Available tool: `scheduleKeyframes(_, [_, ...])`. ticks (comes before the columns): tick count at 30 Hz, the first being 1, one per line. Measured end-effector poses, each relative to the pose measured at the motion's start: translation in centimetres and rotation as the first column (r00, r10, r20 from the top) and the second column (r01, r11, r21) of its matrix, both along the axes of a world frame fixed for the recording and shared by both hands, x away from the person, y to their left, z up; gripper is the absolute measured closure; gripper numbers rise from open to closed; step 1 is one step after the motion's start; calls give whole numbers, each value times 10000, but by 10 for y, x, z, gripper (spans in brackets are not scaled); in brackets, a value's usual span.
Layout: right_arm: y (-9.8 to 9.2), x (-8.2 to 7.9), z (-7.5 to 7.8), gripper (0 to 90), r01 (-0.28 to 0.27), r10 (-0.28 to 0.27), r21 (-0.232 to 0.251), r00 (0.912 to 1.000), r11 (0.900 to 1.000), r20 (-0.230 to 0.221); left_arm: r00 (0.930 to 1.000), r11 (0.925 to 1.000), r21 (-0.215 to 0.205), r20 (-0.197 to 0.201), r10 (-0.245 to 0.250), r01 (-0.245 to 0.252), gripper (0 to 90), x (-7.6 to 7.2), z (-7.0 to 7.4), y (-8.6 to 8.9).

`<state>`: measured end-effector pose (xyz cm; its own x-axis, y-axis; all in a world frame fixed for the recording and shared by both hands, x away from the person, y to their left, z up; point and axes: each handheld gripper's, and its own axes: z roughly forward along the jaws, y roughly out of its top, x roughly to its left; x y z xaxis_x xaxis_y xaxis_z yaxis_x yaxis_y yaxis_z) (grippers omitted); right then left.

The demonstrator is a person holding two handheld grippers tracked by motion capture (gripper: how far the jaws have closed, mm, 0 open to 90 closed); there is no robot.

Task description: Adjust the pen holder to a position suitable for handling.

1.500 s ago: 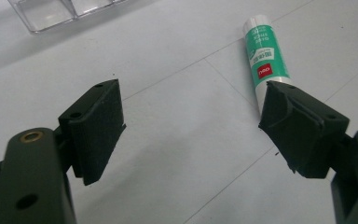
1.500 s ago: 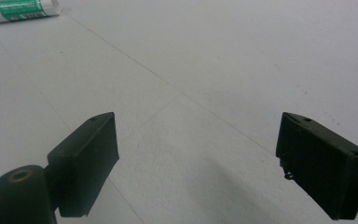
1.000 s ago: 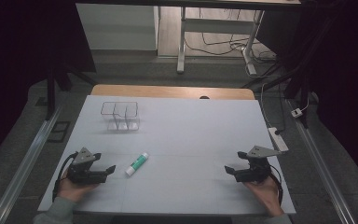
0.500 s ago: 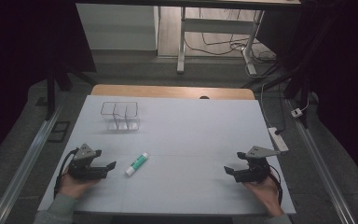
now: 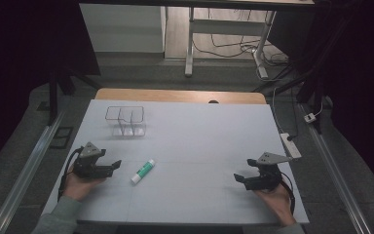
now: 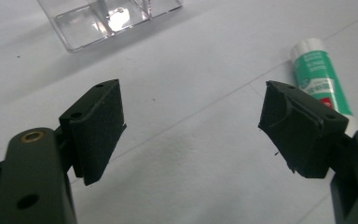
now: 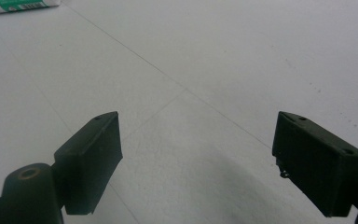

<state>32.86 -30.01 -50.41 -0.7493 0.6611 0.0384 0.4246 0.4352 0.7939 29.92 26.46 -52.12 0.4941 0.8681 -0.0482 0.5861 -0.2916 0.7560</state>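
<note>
The room was dim and dark at both sides, and only the white table (image 5: 199, 146) caught soft, even light. A bright glare sat on the clear organizer (image 6: 114, 16). Both gripper views were grainy, with close jaws blurred and faint shadows below.

Just a clear plastic organizer box (image 5: 125, 121) sitting far-left on the white table (image 5: 199, 131), plus a white power strip (image 5: 290, 145) hanging off the right edge and desk legs (image 5: 190, 41) way back.
</note>
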Motion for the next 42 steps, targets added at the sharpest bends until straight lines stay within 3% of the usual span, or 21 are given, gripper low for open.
scheduleKeyframes(18, [0, 1, -1, 149, -1, 1, -16, 10000, 10000, -44, 9982, 9979, -315, -174, 567, -572, 254, 39, 4, 14])
scheduleKeyframes(33, [3, 3, -3, 151, -21, 18, -172, 9999, 9998, -150, 9929, 9912, -587, -167, 1179, -1187, 331, 65, 1, 39])
scheduleKeyframes(36, [3, 3, -3, 151, -27, 25, -175, 9999, 9998, -164, 9920, 9908, -501, -177, 1248, -1256, 361, 68, 2, 44])
scheduleKeyframes(41, [3, 3, -4, 151, -28, 24, -248, 9999, 9997, -150, 9922, 9901, -646, -15, 1246, -1244, 485, 74, 5, 50])
scheduleKeyframes(42, [3, 3, -4, 151, -39, 35, -252, 9999, 9997, -150, 9917, 9894, -677, 49, 1289, -1282, 563, 76, 4, 51])
